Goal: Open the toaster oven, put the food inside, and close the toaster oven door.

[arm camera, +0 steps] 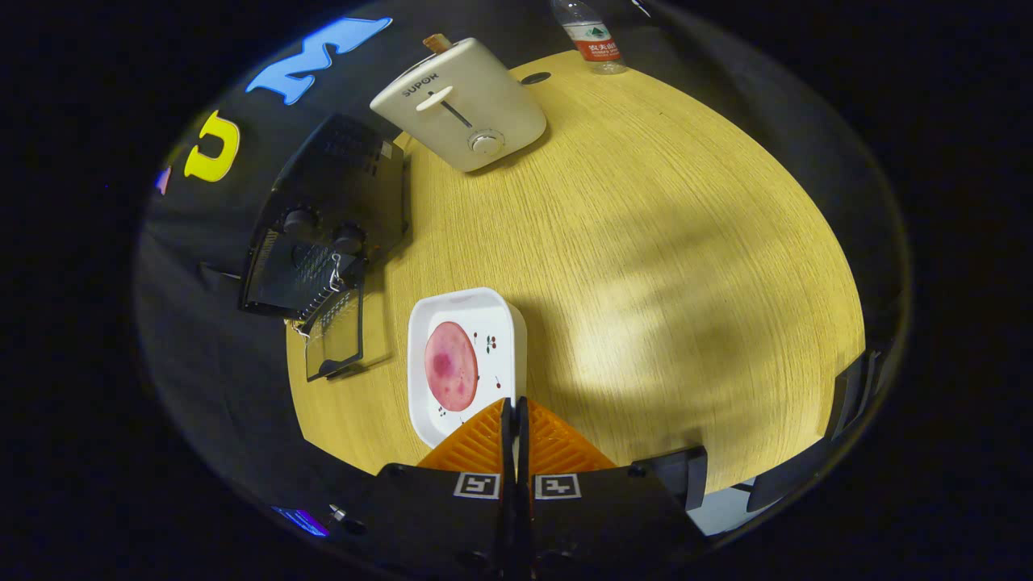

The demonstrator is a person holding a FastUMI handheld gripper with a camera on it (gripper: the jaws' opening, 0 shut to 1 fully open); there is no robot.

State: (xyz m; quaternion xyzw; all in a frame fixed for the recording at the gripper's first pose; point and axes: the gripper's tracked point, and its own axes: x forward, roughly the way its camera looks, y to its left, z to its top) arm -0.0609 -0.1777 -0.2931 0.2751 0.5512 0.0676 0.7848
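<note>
A black toaster oven (327,218) stands at the table's left edge with its glass door (335,339) hanging open and down. A white square plate (504,323) lies just ahead of my fingers, carrying a round pink slice of meat (450,365). My gripper (514,403) hovers above the plate's near edge, fingers pressed together with nothing between them.
A cream pop-up toaster (460,105) with a slice poking out stands at the far side of the round wooden table (662,266). A water bottle (591,36) stands beyond it near the far edge. Dark chairs (847,387) sit at the table's near right rim.
</note>
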